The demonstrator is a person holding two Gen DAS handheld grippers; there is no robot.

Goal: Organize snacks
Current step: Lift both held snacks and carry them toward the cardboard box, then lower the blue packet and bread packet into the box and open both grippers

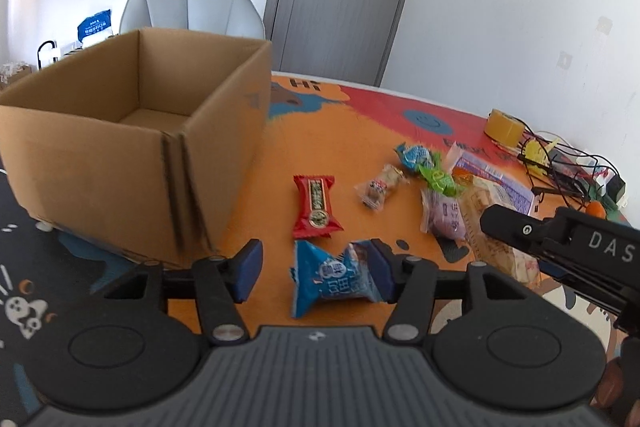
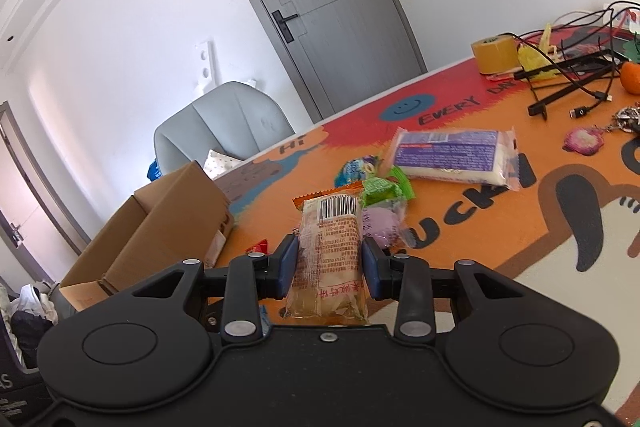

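Observation:
In the left wrist view my left gripper (image 1: 314, 271) is open low over the orange mat (image 1: 320, 143). A blue snack packet (image 1: 332, 281) lies between its jaws, against the right pad and well clear of the left one. A red packet (image 1: 316, 207) lies just beyond, and the open cardboard box (image 1: 136, 147) stands to the left. My right gripper (image 2: 330, 267) is shut on a clear-wrapped biscuit packet (image 2: 330, 251) with a barcode, held off the mat. One of its fingers (image 1: 504, 223) shows at the right of the left wrist view.
A loose heap holds a small brown sweet (image 1: 378, 187), green (image 1: 438, 177) and blue (image 1: 414, 153) sweets, a purple packet (image 1: 444, 215) and a large white pack (image 2: 452, 155). A tape roll (image 2: 494, 55), cables (image 2: 568, 75) and an orange (image 2: 632, 77) sit far right. A grey chair (image 1: 192, 7) stands behind the box.

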